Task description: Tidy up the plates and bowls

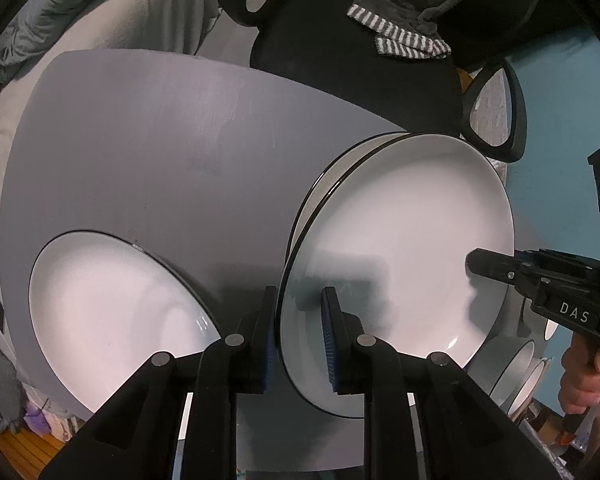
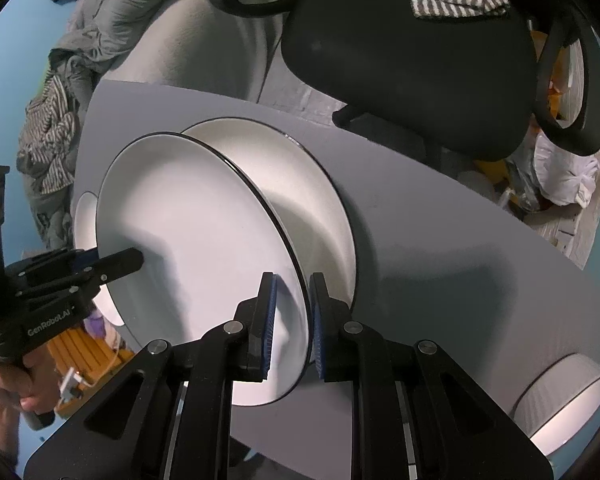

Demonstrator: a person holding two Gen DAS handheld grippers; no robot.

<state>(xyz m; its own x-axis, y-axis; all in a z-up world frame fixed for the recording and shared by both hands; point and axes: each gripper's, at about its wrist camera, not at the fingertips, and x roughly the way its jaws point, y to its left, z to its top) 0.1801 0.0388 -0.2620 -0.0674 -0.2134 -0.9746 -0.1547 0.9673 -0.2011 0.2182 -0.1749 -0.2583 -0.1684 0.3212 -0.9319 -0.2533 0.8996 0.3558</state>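
I pinch the top plate (image 1: 400, 248) at opposite rims, left gripper (image 1: 300, 340) and right gripper (image 2: 292, 328) both clenched, keeping it level above the lower plate (image 2: 312, 200) for stacking.

White capital letters "DAS" stand on the black body of the right gripper (image 1: 496, 270), near its handle, where it reaches in from the right edge of the left wrist view. In the right wrist view, the black body of the left gripper (image 2: 134, 260) carries the grey word "GenRobot.AI", printed slantwise just above the hand that holds it. No other writing, number or sign can be read on the plates, the desk or the things around them.
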